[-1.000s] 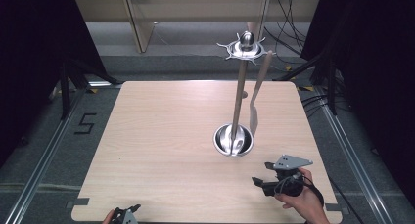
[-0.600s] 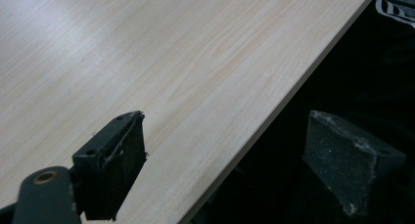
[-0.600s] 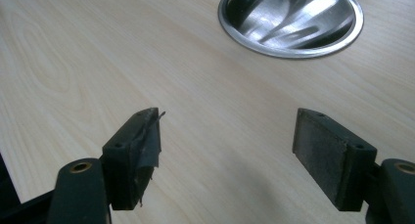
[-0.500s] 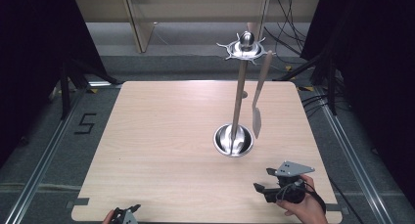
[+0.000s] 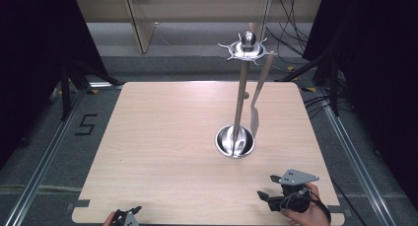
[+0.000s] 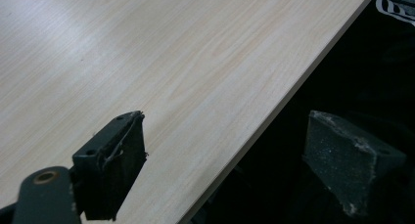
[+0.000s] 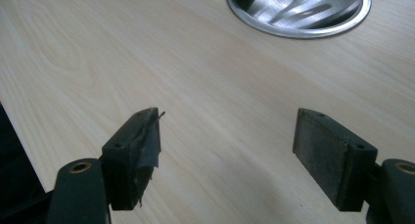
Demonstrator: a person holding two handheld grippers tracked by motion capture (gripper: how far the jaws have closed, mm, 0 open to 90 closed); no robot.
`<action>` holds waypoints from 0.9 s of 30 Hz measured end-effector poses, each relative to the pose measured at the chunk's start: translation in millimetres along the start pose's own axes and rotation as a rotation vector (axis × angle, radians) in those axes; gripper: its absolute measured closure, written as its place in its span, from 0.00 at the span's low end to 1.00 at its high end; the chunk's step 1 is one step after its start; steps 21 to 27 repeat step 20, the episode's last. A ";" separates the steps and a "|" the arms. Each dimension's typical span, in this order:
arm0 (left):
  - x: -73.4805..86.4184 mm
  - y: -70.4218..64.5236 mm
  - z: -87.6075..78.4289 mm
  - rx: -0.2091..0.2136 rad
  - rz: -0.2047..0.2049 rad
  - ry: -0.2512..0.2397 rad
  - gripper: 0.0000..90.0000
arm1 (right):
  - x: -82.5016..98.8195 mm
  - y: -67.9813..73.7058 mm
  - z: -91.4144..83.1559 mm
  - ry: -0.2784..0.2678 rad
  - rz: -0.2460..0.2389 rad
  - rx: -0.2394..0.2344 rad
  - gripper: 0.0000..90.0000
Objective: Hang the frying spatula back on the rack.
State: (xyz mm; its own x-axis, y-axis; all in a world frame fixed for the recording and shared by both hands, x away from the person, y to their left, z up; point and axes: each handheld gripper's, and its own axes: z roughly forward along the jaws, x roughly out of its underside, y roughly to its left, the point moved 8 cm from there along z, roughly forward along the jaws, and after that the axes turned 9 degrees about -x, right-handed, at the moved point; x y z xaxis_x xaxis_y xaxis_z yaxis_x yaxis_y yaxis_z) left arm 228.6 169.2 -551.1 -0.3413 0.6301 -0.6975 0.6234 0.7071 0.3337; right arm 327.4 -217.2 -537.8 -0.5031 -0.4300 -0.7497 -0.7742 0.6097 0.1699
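Spatula [image 5: 255,118], wooden handle and metal blade, hangs blade-down from a hook on the utensil stand [image 5: 240,100], on the stand's right side in the high view. Blade tip ends just above and beside the stand's round steel base [image 5: 235,141], apart from the table [image 5: 162,137]. Stand sits right of the table's centre; thin pole rises to a star-shaped hook ring [image 5: 247,49] at top.

Right gripper [image 5: 268,187] sits near the table's front right corner, held in the person's hand [image 5: 305,213], jaws spread wide, nothing between them. In the right gripper view, the gripper [image 7: 225,141] faces the steel base [image 7: 298,11], well apart from it, bare wood between.

Left gripper [image 5: 129,213] sits at the front edge, left of centre. In the left gripper view, it [image 6: 235,155] straddles the table edge [image 6: 274,111], jaws spread, holding nothing.
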 end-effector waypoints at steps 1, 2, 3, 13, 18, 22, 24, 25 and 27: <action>0.0 0.0 0.1 0.000 0.002 -0.001 0.16 | 0.7 1.5 -0.1 -0.001 0.017 0.000 0.30; 0.0 0.0 0.1 0.000 0.002 -0.001 0.16 | 1.3 0.8 -0.6 0.002 0.003 0.001 0.30; 0.0 0.0 0.2 0.000 0.002 -0.001 0.16 | 1.8 0.2 -0.5 -0.001 -0.008 0.003 0.30; 0.0 0.1 0.3 -0.001 0.003 -0.001 0.16 | 4.7 0.9 -2.2 -0.003 0.000 0.005 0.30; 0.0 0.5 0.3 -0.004 0.005 0.000 0.16 | 5.4 0.5 -3.1 -0.006 -0.003 0.006 0.30; 0.8 0.9 -0.7 -0.002 0.014 0.018 0.16 | 5.5 0.5 -3.1 -0.007 -0.002 0.007 0.30; 0.8 0.9 -0.7 -0.002 0.014 0.018 0.16 | 5.5 0.5 -3.1 -0.007 -0.002 0.007 0.30; 0.8 0.9 -0.7 -0.002 0.014 0.018 0.16 | 5.5 0.5 -3.1 -0.007 -0.002 0.007 0.30; 0.8 0.9 -0.7 -0.002 0.014 0.018 0.16 | 5.5 0.5 -3.1 -0.007 -0.002 0.007 0.30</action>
